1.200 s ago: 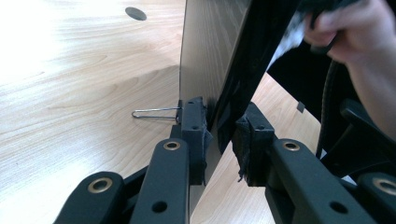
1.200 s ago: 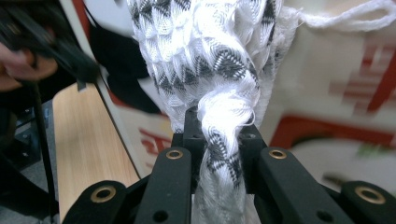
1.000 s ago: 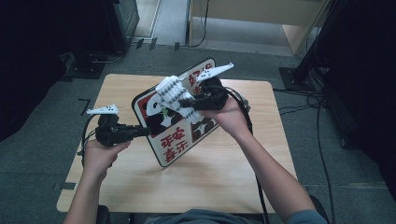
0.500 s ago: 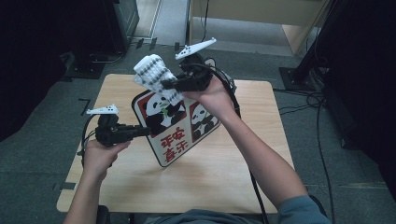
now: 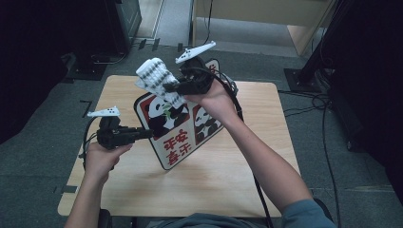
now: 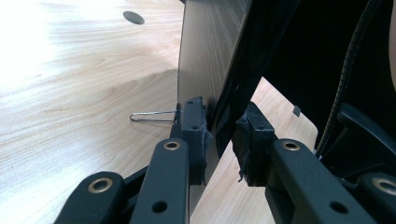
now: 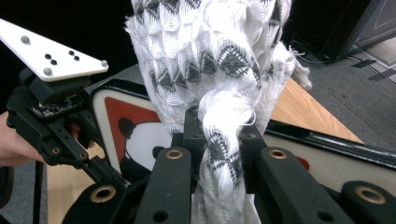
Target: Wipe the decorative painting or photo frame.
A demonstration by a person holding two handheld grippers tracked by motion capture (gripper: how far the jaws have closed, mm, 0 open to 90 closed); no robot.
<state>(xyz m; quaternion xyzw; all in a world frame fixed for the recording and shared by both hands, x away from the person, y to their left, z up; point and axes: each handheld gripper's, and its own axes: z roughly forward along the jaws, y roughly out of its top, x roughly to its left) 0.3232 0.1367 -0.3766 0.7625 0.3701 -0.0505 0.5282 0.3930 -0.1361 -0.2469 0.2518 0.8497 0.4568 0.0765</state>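
A panda sign board [image 5: 183, 130] with a red face and a black rim stands tilted on the wooden table [image 5: 237, 185]. My left gripper [image 5: 150, 133] is shut on its left edge. In the left gripper view the pads [image 6: 195, 128] pinch the thin board edge [image 6: 205, 56]. My right gripper [image 5: 167, 88] is raised over the board's upper left corner, shut on a white cloth with a black zigzag pattern [image 5: 154, 77]. In the right gripper view the bunched cloth [image 7: 210, 51] rises between the jaws of my right gripper [image 7: 219, 137], with the board [image 7: 140, 126] behind it.
A thin wire clip [image 6: 154, 115] pokes out at the board's edge, just above the table [image 6: 70, 93]. Cables trail off the table's right side onto the grey floor [image 5: 323, 99]. Dark equipment [image 5: 119, 23] stands beyond the far edge.
My right gripper has lifted the cloth up and to the left, off the board's face to above its upper left corner. The left gripper and the board have kept still.
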